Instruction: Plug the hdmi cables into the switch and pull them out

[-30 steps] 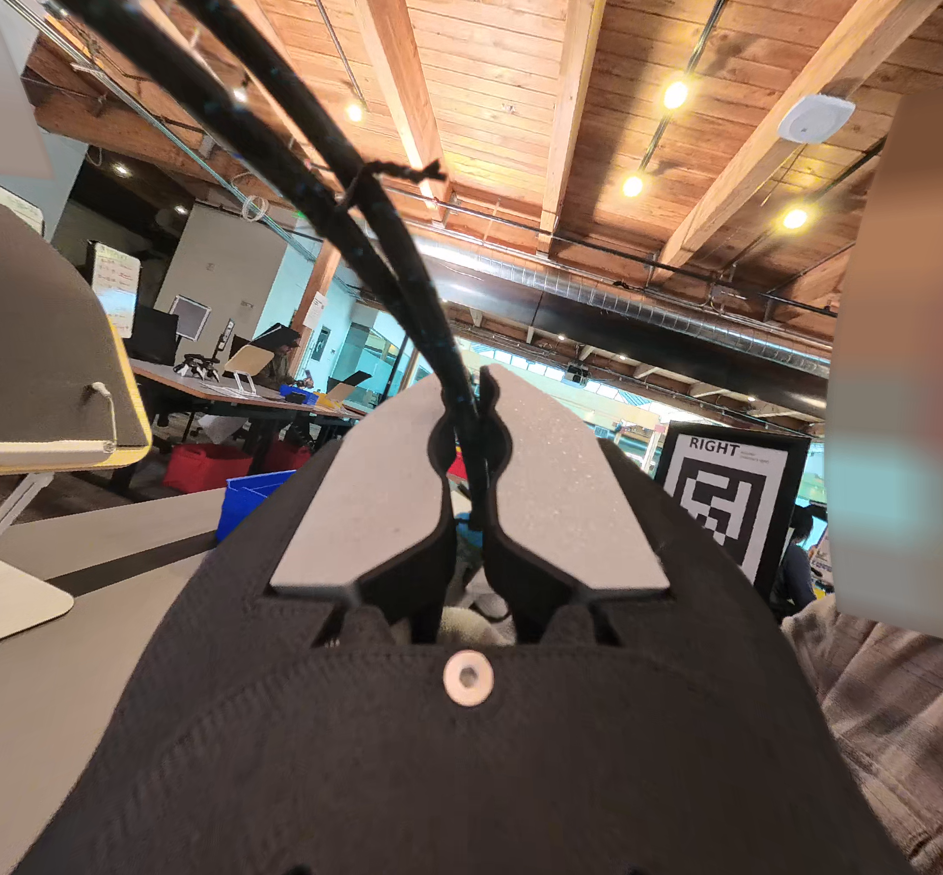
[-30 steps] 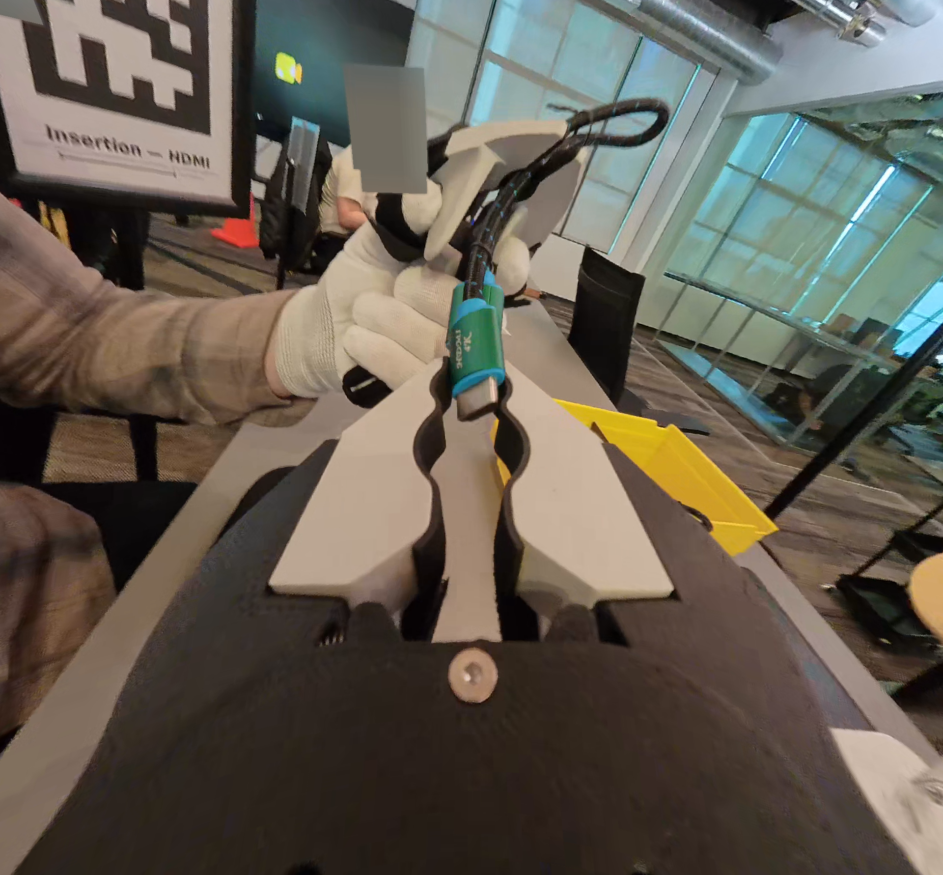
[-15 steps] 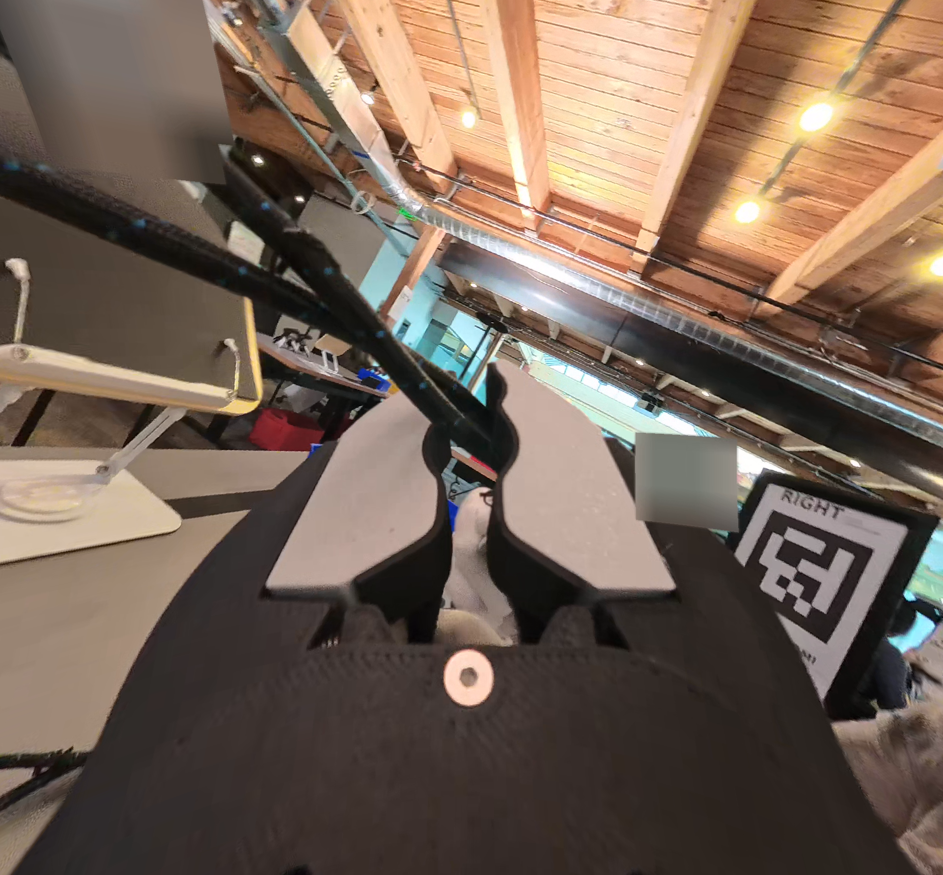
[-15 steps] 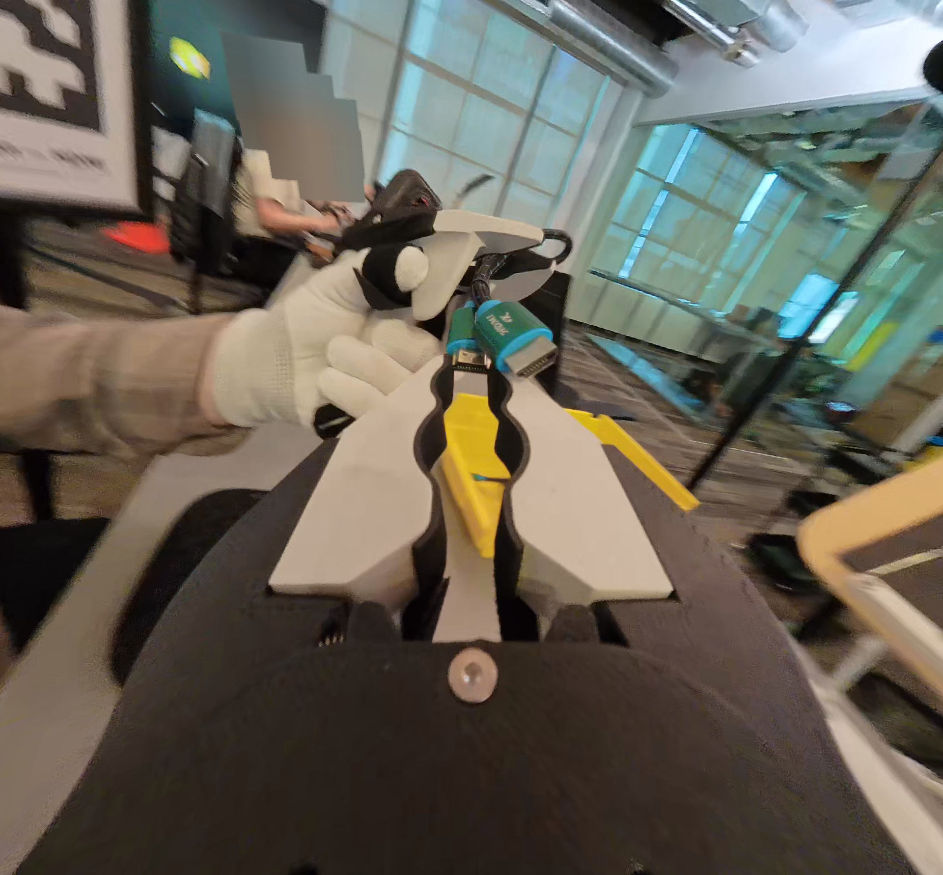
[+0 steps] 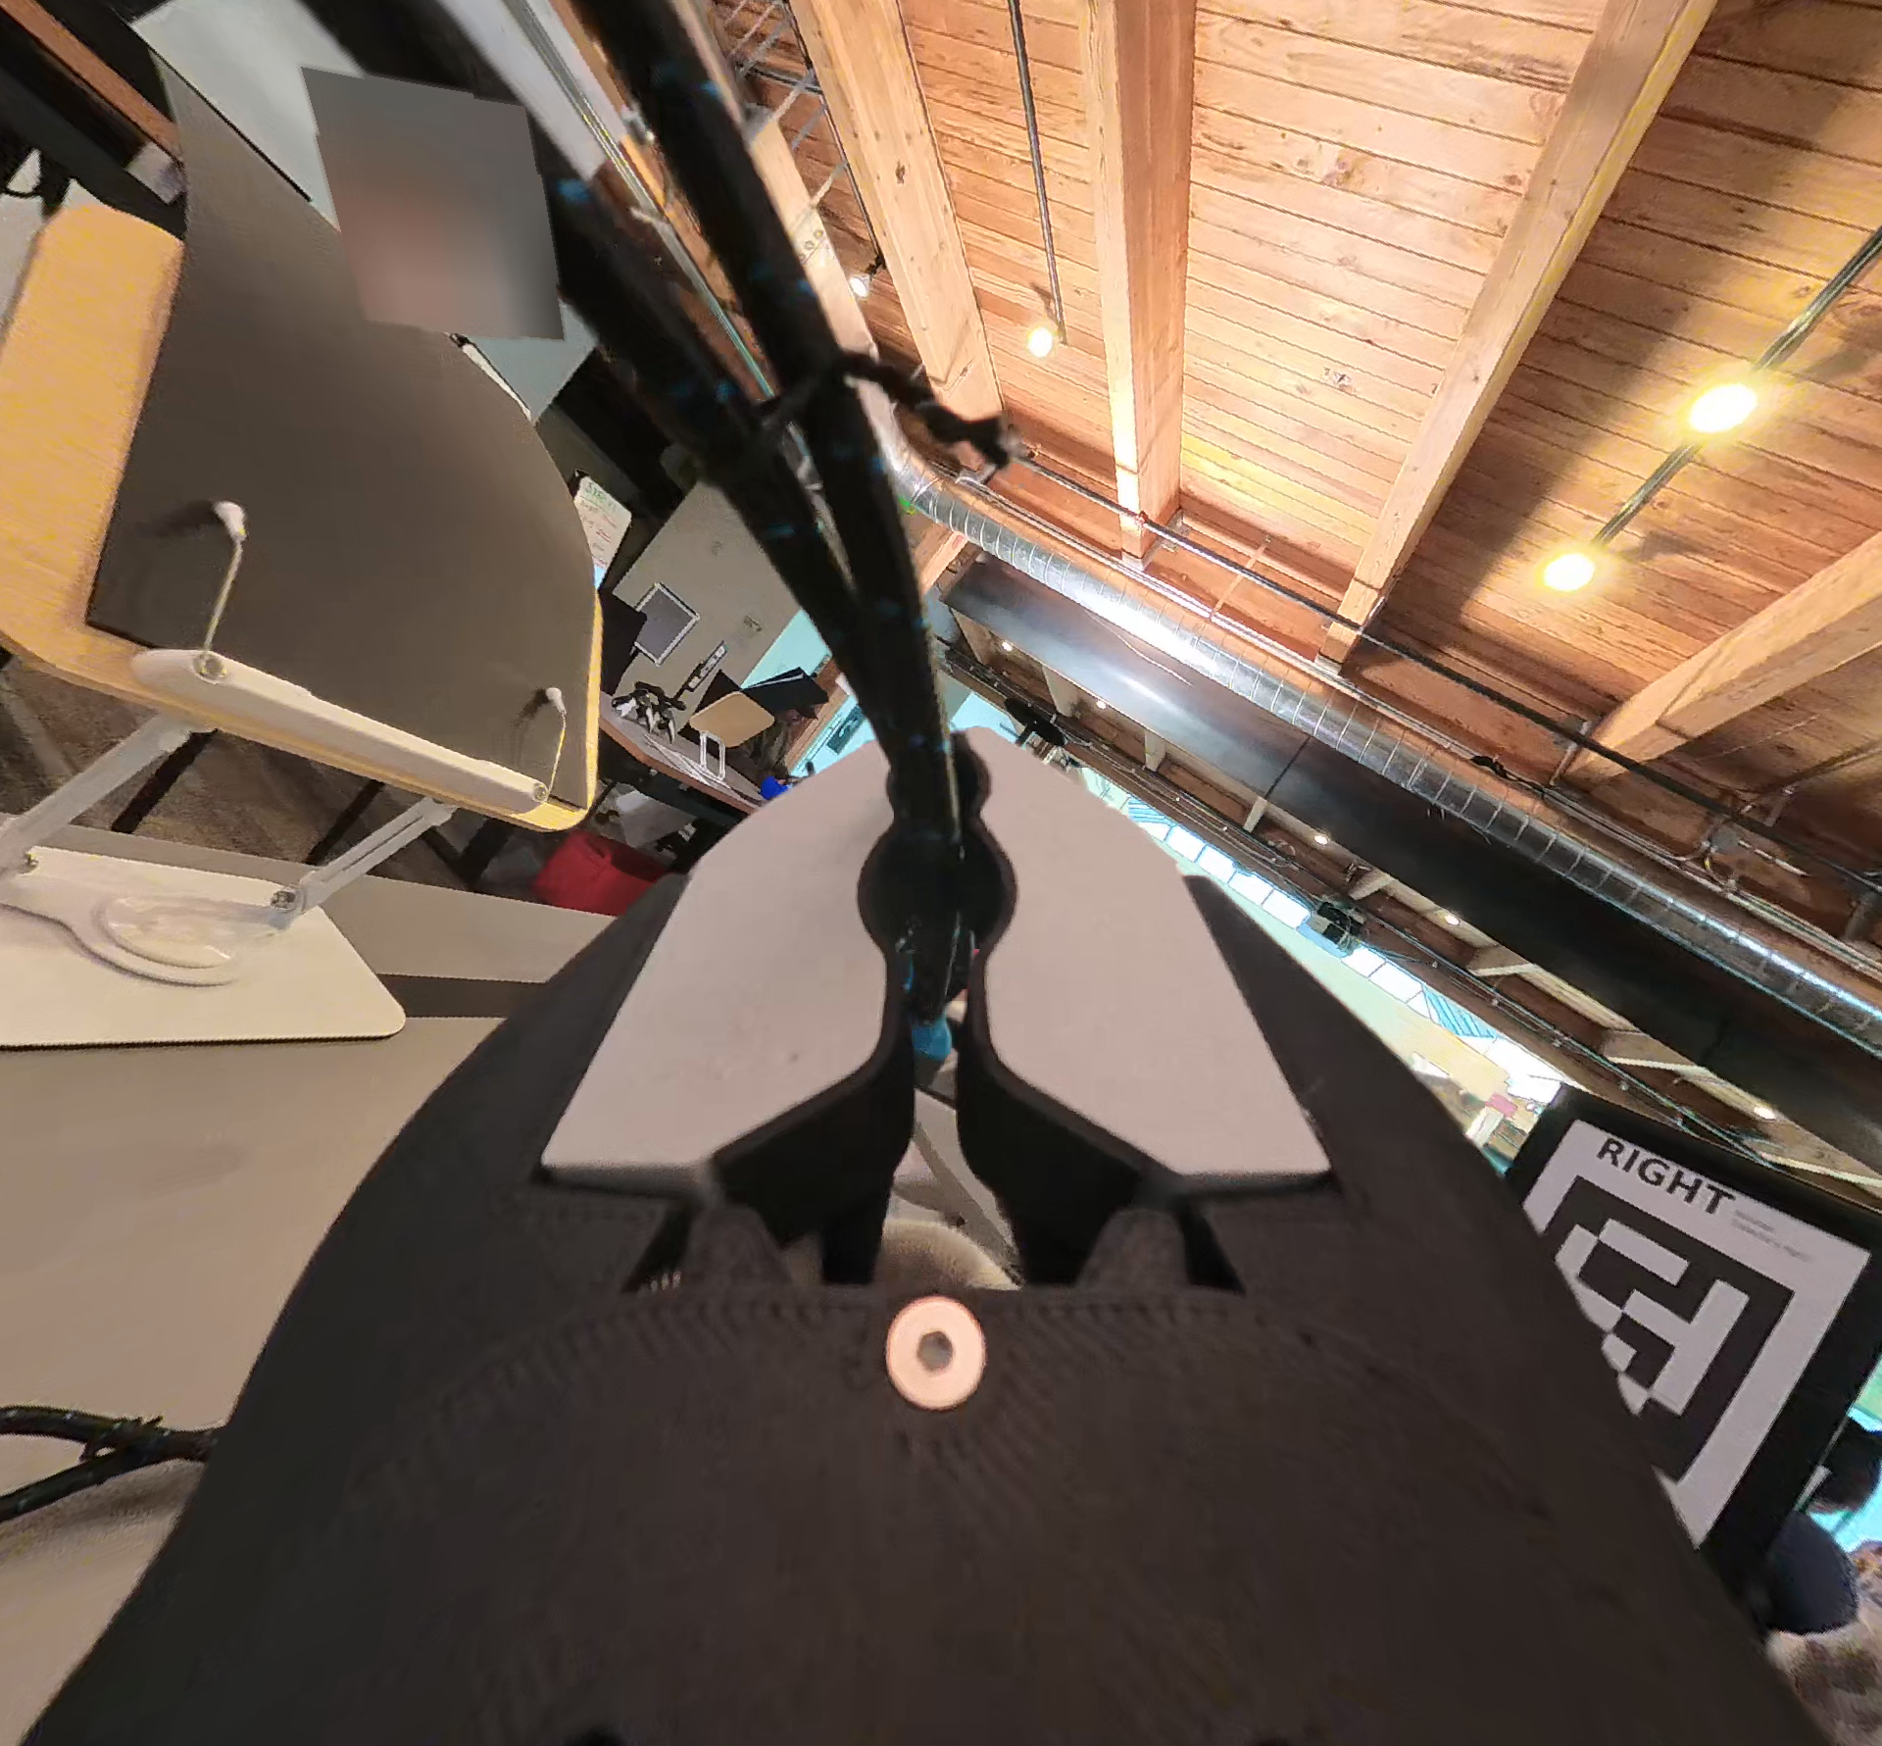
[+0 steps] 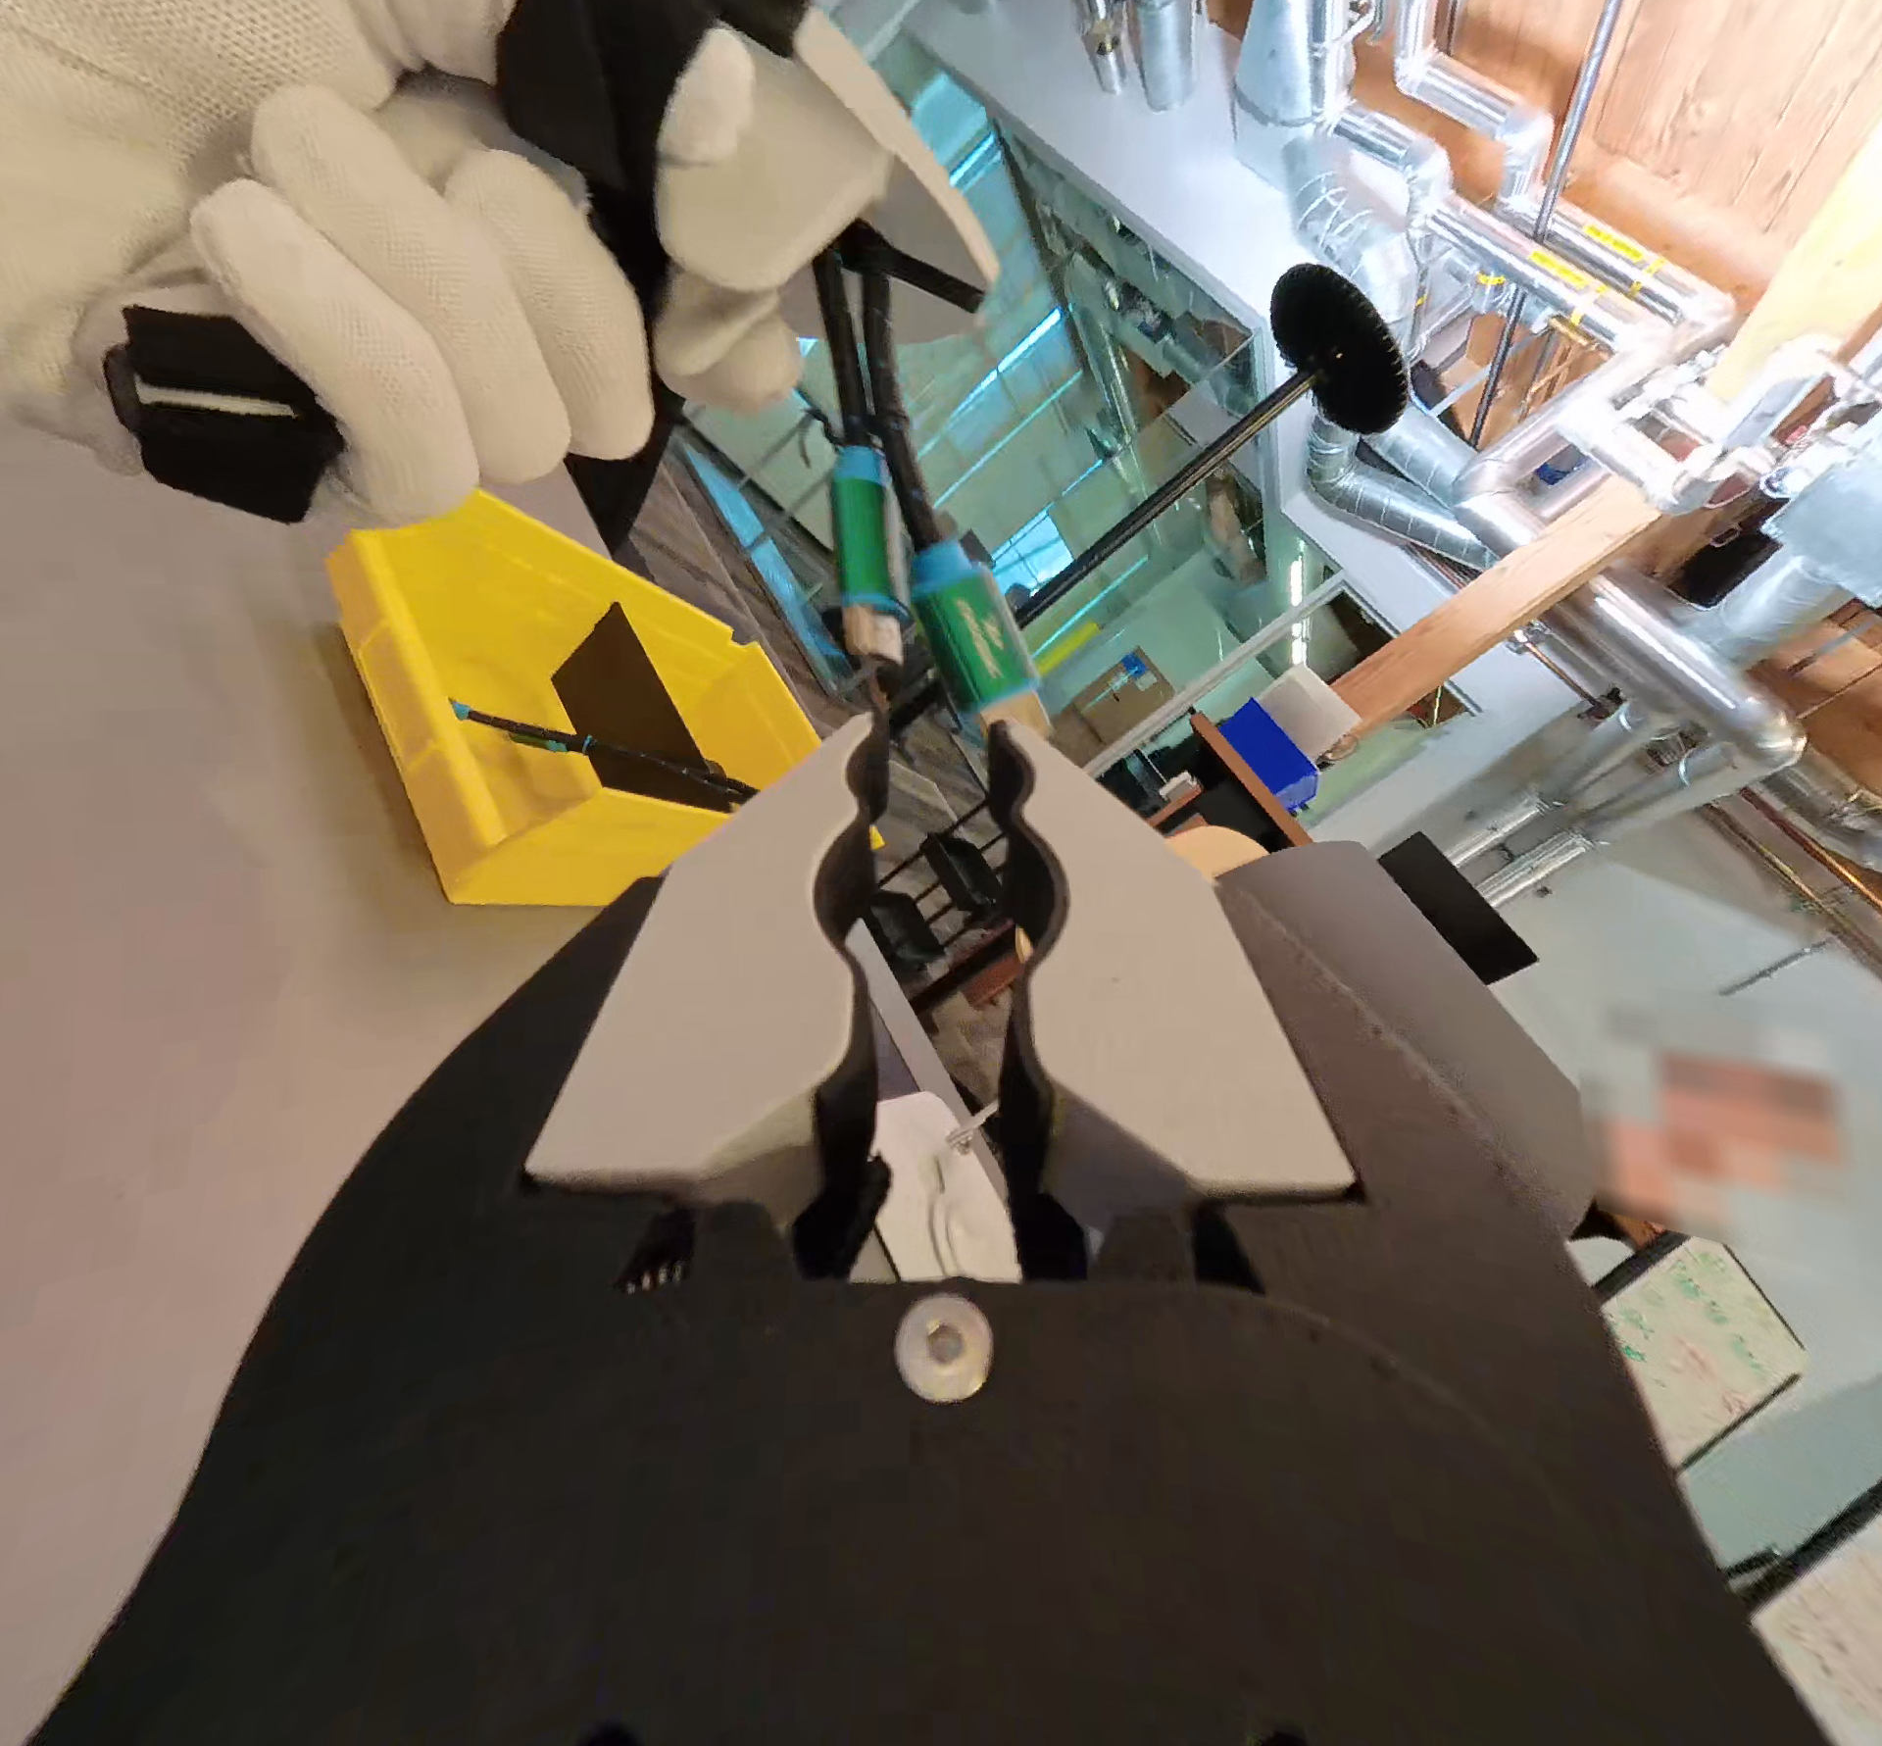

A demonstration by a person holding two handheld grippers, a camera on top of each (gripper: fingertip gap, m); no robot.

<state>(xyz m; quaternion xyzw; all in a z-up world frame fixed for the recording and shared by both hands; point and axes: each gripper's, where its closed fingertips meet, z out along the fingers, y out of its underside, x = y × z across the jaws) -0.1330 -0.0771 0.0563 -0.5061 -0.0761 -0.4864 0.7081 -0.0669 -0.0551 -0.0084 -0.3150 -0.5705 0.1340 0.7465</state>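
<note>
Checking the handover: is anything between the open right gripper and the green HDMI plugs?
Nothing visible. The right gripper is open just below the two plugs hanging from the left gripper, with only air between.

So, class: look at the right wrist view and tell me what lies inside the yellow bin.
Inside the yellow bin a flat black piece stands upright and a thin black cable lies across it. The right gripper covers the bin's near corner.
</note>
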